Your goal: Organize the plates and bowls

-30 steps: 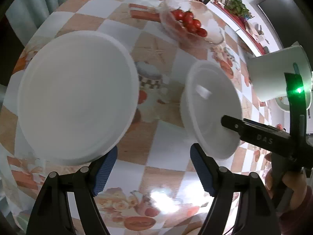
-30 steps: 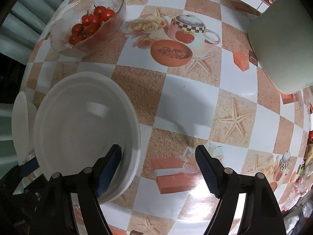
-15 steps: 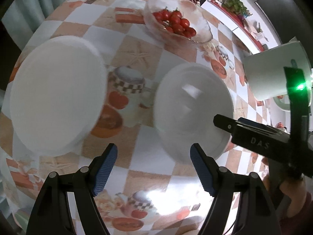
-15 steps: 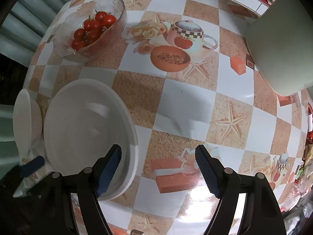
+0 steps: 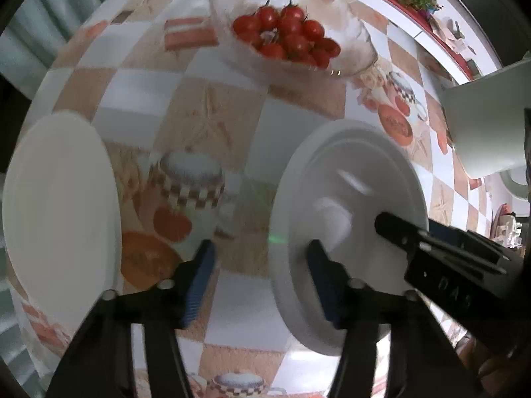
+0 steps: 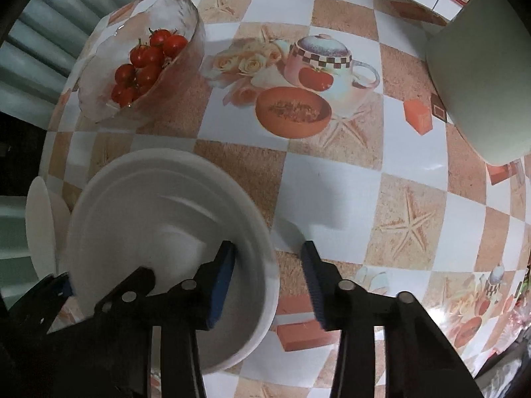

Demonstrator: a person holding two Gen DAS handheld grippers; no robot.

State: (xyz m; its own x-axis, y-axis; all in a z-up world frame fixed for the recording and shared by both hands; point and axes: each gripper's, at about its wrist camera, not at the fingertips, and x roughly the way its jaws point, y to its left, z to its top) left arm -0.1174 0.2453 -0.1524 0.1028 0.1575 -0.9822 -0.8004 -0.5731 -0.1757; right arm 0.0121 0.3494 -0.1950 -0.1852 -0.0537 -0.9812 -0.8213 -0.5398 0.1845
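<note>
left gripper and right gripper both straddle the rim of the white bowl, one on each side of it, jaws closing with the bowl wall between the pads but not visibly pinched yet. bowl sits on the checkered table, lower right in the left wrist view and lower left in the right wrist view, with the white plate well apart at the left edge. glass bowl of tomatoes upper centre, pale green container at upper right.
</note>
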